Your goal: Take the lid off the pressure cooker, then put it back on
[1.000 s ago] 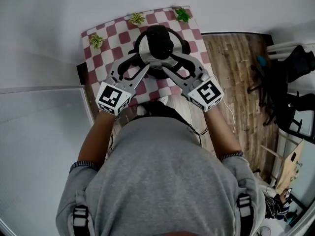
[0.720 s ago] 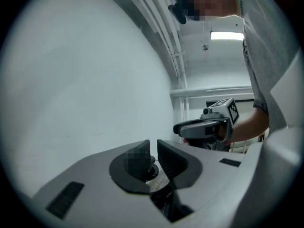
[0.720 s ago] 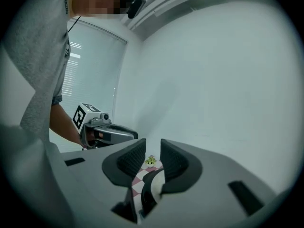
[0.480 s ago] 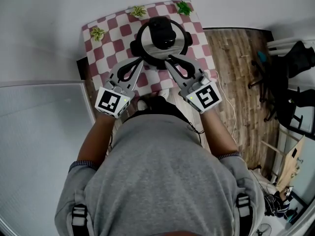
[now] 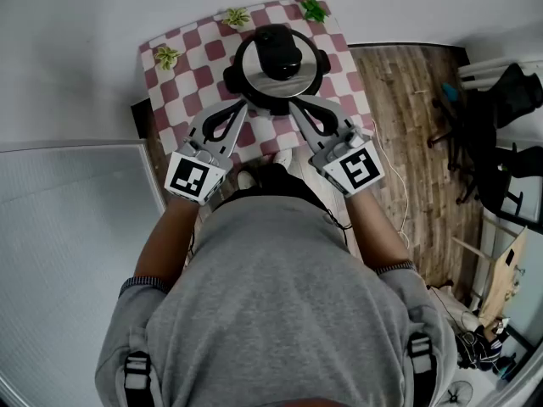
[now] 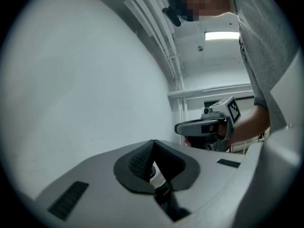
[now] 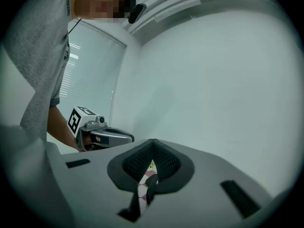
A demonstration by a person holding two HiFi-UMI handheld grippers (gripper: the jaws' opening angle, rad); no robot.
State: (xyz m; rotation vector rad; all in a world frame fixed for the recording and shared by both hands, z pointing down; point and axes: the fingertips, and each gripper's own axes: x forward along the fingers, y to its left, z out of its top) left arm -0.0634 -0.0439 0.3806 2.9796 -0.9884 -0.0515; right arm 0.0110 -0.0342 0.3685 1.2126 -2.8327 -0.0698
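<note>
- While the person's grey shirt (image 5: 271,303) fills the nearest part of the head view, both forearms reach forward from it, each hand holding a tool level at the near edge of the desk (image 5: 188,62).
- Of the two, the left tool (image 5: 243,107) has just been closing its jaws. They stand together, dark pads meeting with nothing pinched between them. A bit of shiny metal and black shows through the small gap under the pads.
- Beside it, the right tool (image 5: 293,105) has likewise just been closing. Its pads touch and hold nothing, and checked cloth shows through the gap beneath them.
- Both tools angle in towards each other, tips near but apart.
- Just ahead of both tips stands the pressure cooker (image 5: 278,91). Whether the tips touch its near rim I cannot tell.
- On the cooker sits the lid (image 5: 254,75), shiny, with a black handle (image 5: 282,53) on top, beyond the tool tips.
- A red-and-white checked cloth (image 5: 204,36) covers the desk under and around the cooker.
- Past the cooker, three small green plants (image 5: 235,15) line the far edge of the desk.
- Right of the right tool lies a wooden floor (image 5: 407,125).
</note>
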